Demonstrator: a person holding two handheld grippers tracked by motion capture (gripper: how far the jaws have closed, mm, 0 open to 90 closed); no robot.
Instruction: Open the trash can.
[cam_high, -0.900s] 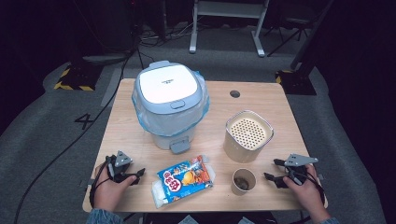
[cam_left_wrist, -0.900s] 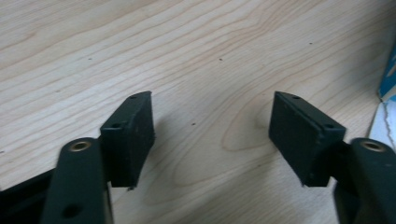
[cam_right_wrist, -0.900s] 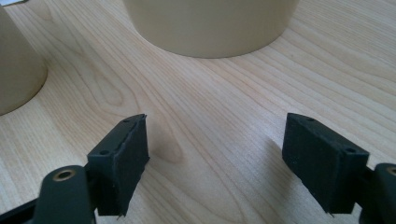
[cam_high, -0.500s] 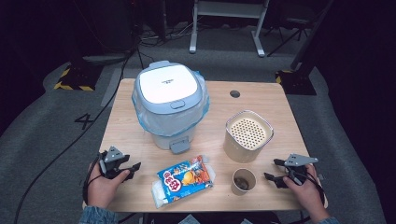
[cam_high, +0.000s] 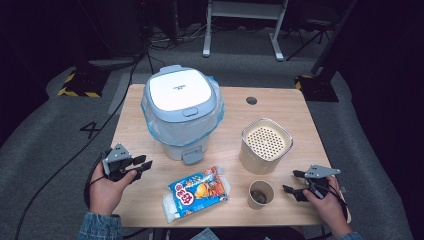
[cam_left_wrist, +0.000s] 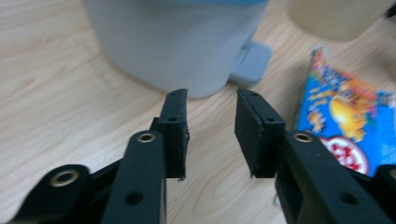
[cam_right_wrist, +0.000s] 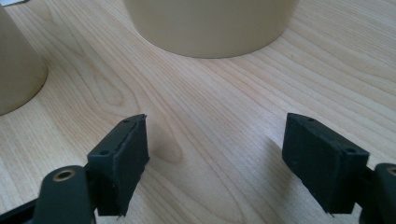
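A white and pale blue rice cooker (cam_high: 182, 112) with its lid down stands on the wooden table (cam_high: 300, 115), left of centre. A blue snack packet (cam_high: 197, 192) lies in front of it. To the right are a beige container with a perforated lid (cam_high: 266, 145) and a small paper cup (cam_high: 261, 194). My left gripper (cam_high: 142, 164) is held at the table's left edge, open and empty, pointing toward the cooker (cam_left_wrist: 177, 42) and the packet (cam_left_wrist: 345, 116). My right gripper (cam_high: 291, 181) rests at the right front, open wide and empty, facing the container (cam_right_wrist: 210, 23) and the cup (cam_right_wrist: 18, 70).
A dark round cable hole (cam_high: 251, 100) sits near the table's far edge. Grey carpet surrounds the table, with a metal stand (cam_high: 240, 30) behind it and yellow-black tape (cam_high: 80, 85) and cables at the left.
My left hand has carried its gripper a little forward along the table's left edge. The right gripper has kept still.
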